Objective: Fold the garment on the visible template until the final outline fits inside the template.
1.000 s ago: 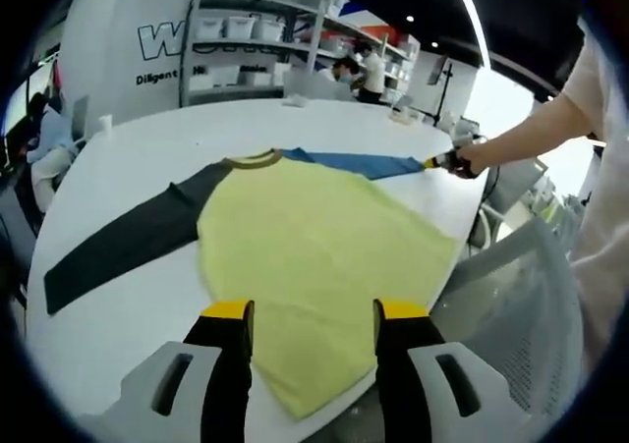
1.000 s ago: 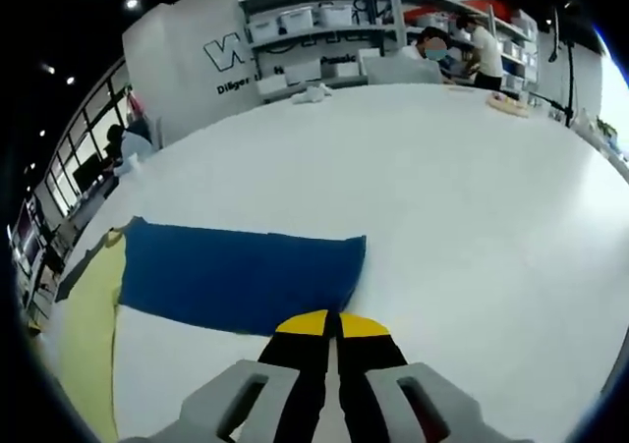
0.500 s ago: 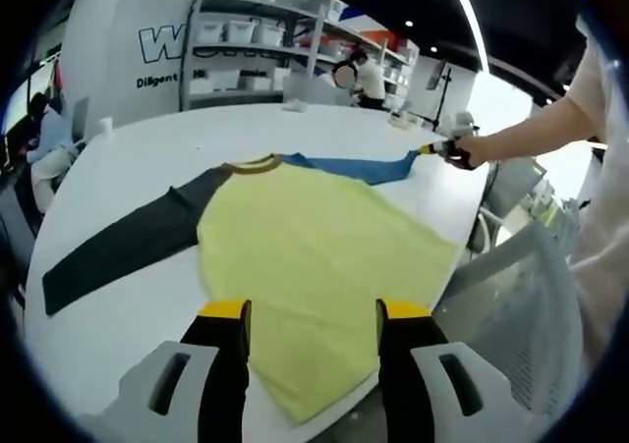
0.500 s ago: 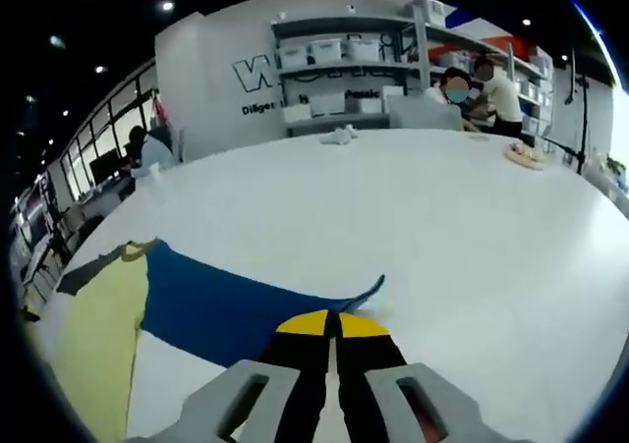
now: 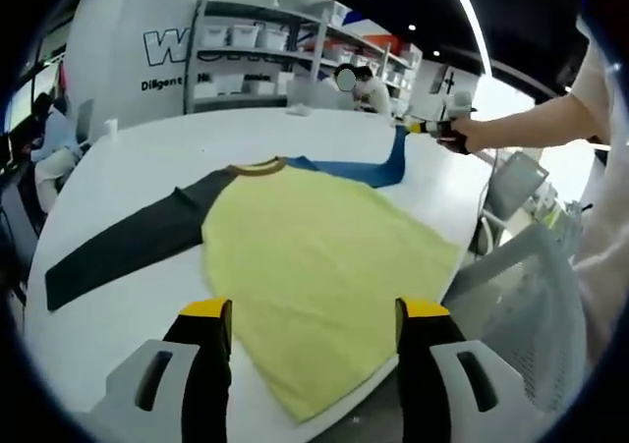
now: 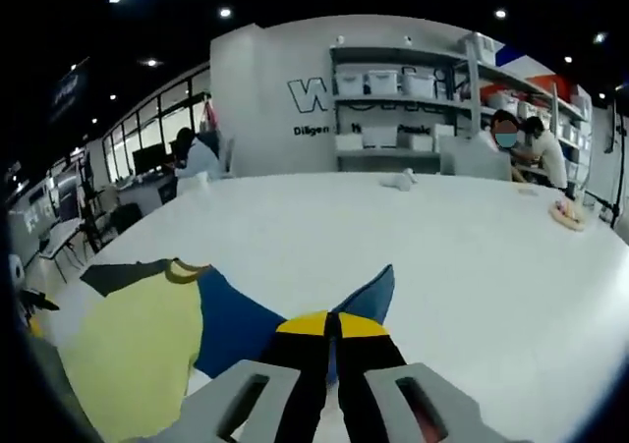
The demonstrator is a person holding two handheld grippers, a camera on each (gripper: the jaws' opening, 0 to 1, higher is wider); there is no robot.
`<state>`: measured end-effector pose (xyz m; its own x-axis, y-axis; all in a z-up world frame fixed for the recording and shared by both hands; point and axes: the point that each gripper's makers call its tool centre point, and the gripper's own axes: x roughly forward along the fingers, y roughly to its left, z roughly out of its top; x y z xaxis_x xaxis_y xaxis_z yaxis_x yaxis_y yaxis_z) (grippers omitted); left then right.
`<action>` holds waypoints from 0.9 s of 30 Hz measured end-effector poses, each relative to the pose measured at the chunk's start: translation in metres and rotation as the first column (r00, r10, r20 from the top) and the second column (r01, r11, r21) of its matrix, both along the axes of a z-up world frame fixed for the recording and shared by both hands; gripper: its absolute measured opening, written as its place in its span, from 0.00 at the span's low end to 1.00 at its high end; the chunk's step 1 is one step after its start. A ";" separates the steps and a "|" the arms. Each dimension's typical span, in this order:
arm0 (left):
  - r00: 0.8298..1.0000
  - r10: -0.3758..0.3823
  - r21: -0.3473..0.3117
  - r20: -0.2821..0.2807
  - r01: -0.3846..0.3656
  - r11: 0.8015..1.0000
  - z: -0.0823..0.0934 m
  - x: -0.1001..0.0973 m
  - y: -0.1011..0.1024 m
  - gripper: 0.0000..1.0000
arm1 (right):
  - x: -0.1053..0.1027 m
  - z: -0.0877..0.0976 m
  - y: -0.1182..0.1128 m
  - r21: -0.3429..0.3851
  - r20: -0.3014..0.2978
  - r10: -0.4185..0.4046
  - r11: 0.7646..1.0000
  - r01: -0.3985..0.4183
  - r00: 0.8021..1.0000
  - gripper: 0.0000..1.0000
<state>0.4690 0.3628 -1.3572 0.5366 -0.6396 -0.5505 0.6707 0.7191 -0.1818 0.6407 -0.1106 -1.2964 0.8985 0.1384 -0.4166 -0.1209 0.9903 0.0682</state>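
Left gripper view: garment [image 5: 314,256] lies flat on the white surface [image 5: 147,153], yellow body facing up, brown collar [image 5: 257,168] toward the far side. The dark sleeve [image 5: 128,242] is stretched out flat to the view's left, its cuff near the surface's left edge. The lower hem corner of the yellow body reaches the near edge of the surface and appears to overhang it slightly. The body's right-hand edge runs close along the surface edge, beside a grey mesh chair [image 5: 531,296].

The blue sleeve [image 5: 369,168] leaves the shoulder and rises off the surface at its far end, where the right tongs [image 5: 418,128] hold it; a hand [image 5: 462,134] and bare forearm come in from the view's right. The left tongs [image 5: 314,310] are spread wide apart with nothing between them, poised above the near hem, not touching cloth as far as I can tell.

Right gripper view: the right tongs [image 6: 331,323] are clenched, yellow tips together, with the blue sleeve [image 6: 359,296] cuff pinched between them and standing up in a peak. The rest of the blue sleeve slopes down to the yellow body [image 6: 138,350] at lower left.

Open room: broad bare white surface [image 6: 472,266] beyond and to the right of the lifted sleeve. Small items sit well away near the far edge. Shelving [image 6: 403,99] with bins and people stand behind the surface.

No template outline can be made out in either view.
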 end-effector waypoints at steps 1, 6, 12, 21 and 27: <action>1.000 0.000 0.000 0.004 0.000 1.000 0.001 0.000 0.000 0.66 | 0.003 0.003 0.006 0.001 0.005 0.015 1.000 -0.015 1.000 0.00; 1.000 -0.001 -0.004 0.008 0.001 1.000 0.002 0.001 0.000 0.69 | 0.016 0.017 0.041 0.001 0.039 0.090 0.996 -0.090 0.995 0.00; 1.000 -0.006 -0.007 0.017 0.007 1.000 0.005 0.001 -0.001 0.70 | 0.033 0.035 0.089 0.001 0.073 0.181 0.983 -0.182 0.981 0.00; 1.000 0.002 -0.023 0.031 -0.001 1.000 0.011 0.001 0.002 0.70 | 0.053 0.048 0.158 0.002 0.099 0.290 0.956 -0.292 0.952 0.00; 0.999 0.010 -0.034 0.039 -0.008 0.999 0.015 0.001 0.006 0.70 | 0.058 0.044 0.206 0.006 0.089 0.370 0.928 -0.372 0.925 0.00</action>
